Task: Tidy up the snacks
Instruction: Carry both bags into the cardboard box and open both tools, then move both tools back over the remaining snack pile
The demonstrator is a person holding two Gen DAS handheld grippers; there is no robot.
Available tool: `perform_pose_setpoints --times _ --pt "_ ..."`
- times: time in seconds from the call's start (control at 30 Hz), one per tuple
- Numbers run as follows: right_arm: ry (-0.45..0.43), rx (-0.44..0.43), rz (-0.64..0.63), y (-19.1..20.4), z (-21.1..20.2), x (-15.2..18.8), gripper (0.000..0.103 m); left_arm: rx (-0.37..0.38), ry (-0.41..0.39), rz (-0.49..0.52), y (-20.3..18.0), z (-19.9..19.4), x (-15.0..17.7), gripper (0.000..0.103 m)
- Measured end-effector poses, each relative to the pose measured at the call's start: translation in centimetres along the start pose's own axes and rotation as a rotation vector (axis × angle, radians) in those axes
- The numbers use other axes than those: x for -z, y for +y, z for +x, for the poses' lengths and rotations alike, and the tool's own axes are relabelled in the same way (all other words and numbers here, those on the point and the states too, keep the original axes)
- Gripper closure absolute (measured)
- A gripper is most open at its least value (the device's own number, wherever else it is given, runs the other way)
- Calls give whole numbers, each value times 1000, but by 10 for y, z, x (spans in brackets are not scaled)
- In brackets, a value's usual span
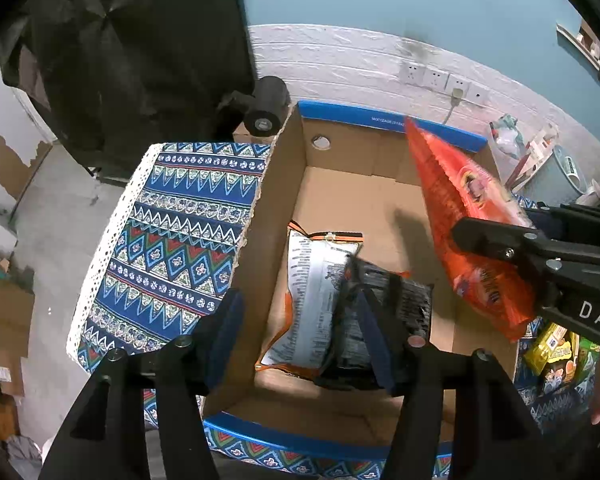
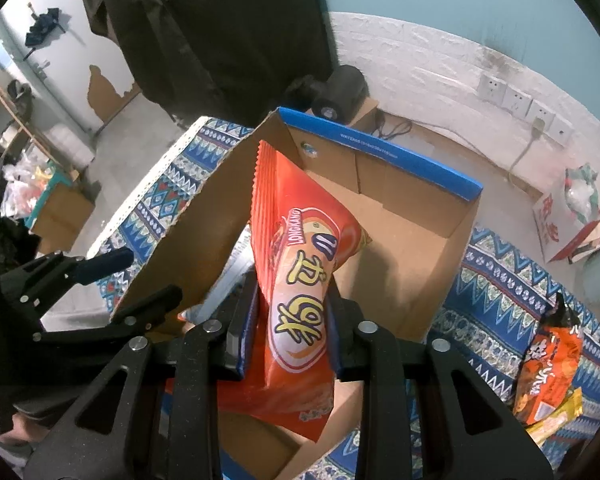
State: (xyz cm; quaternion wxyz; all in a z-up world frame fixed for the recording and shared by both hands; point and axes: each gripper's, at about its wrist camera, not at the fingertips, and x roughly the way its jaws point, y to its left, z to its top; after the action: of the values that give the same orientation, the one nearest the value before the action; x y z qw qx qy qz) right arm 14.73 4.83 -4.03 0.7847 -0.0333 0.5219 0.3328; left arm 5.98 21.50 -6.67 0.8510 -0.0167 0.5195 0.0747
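An open cardboard box with a blue rim (image 1: pixel 380 118) (image 2: pixel 380 156) stands on a patterned cloth. Inside it lie a white and orange snack bag (image 1: pixel 312 292) and, partly on top of it, a black snack bag (image 1: pixel 404 300) that looks blurred. My left gripper (image 1: pixel 300 332) (image 2: pixel 128 280) hovers open over the box's near left side, its pads touching neither bag. My right gripper (image 2: pixel 292 300) (image 1: pixel 504 224) is shut on a red snack bag (image 2: pixel 300 264) (image 1: pixel 472 216), held upright and tilted above the box's right half.
More snack packets lie on the cloth (image 1: pixel 172 240) right of the box: an orange one (image 2: pixel 548 368), a yellow one (image 2: pixel 556 420) and yellow-green ones (image 1: pixel 552 348). A black cylinder (image 1: pixel 266 106) sits behind the box's far left corner. The white wall with sockets (image 1: pixel 436 76) is close behind.
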Motion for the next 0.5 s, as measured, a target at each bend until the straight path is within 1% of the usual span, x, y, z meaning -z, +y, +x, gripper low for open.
perform_pose_setpoints --times 0.07,0.1,0.13,0.2,0.23,0.27,0.33,0.4,0.5 --pt "-2 3 0 0 -1 0 69 0 0 -1 -1 0 0 43" --pt "-4 1 0 0 -2 1 64 2 1 -1 0 0 0 43" --pt "-8 4 2 -1 -3 2 56 3 2 0 -1 0 0 43" --pt "-19 10 6 -3 -7 3 44 4 2 5 -4 -1 -1 43" --pt "-26 14 12 -5 -10 4 41 4 2 8 -5 -1 -1 42" --pt "-28 17 17 -7 -12 4 40 6 1 12 -7 -2 -1 41" --pt "-31 26 29 -11 -16 6 33 9 -2 20 -12 -3 -1 39" --pt "-33 40 42 -18 -21 9 28 14 -4 29 -17 -4 -1 39" --pt "-35 76 63 -27 -27 15 25 19 -4 47 -25 -5 0 39"
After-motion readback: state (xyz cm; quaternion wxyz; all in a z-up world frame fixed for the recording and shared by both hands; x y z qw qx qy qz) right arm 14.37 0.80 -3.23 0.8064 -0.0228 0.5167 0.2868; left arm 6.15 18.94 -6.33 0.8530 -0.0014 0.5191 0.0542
